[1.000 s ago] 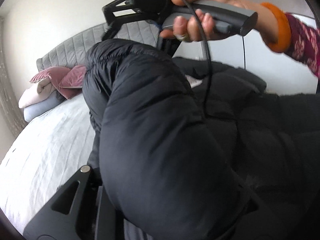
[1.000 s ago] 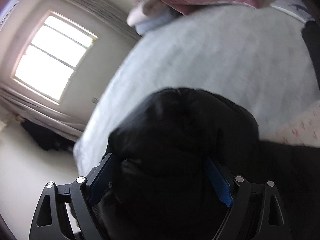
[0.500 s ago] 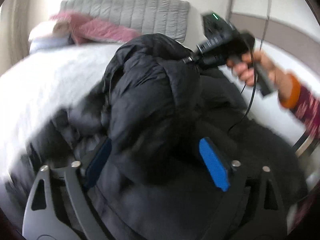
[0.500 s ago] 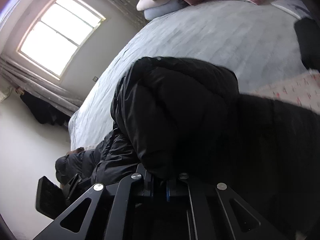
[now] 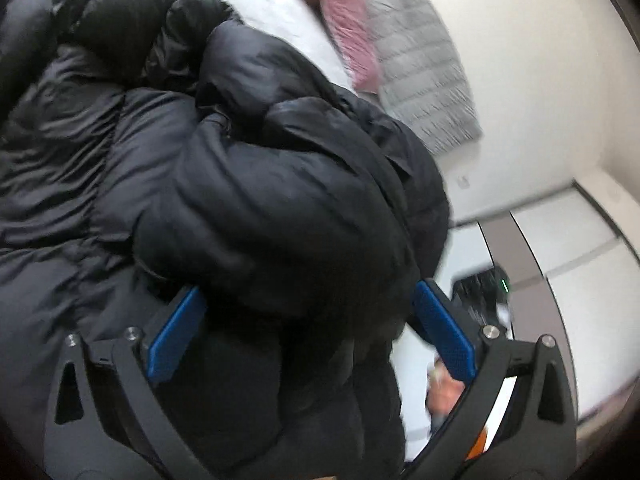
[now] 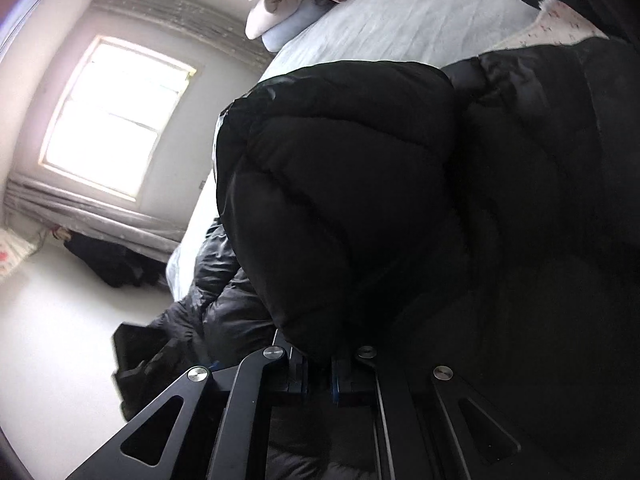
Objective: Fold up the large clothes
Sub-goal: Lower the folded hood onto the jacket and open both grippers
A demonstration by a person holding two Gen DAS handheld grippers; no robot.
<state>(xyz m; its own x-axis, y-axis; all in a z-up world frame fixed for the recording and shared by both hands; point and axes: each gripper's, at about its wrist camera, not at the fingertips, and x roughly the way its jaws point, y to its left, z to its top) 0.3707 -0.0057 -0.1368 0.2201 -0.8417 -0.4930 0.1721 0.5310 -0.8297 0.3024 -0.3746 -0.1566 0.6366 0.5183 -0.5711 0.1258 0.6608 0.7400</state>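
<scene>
Since a second ago my left gripper [image 5: 308,336] has rolled over and let go; its jaws are opening, wide around a bulge of the jacket [image 5: 248,184] without pinching it. My right gripper [image 6: 320,376] has clamped shut on a fold of jacket [image 6: 360,200]. It lies bunched on the bed [image 6: 400,16], one puffy part doubled over. I judge the folding barely begun: no flat, squared bundle yet.

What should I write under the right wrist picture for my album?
Right gripper pinching a puffy black coat on the bed.
</scene>
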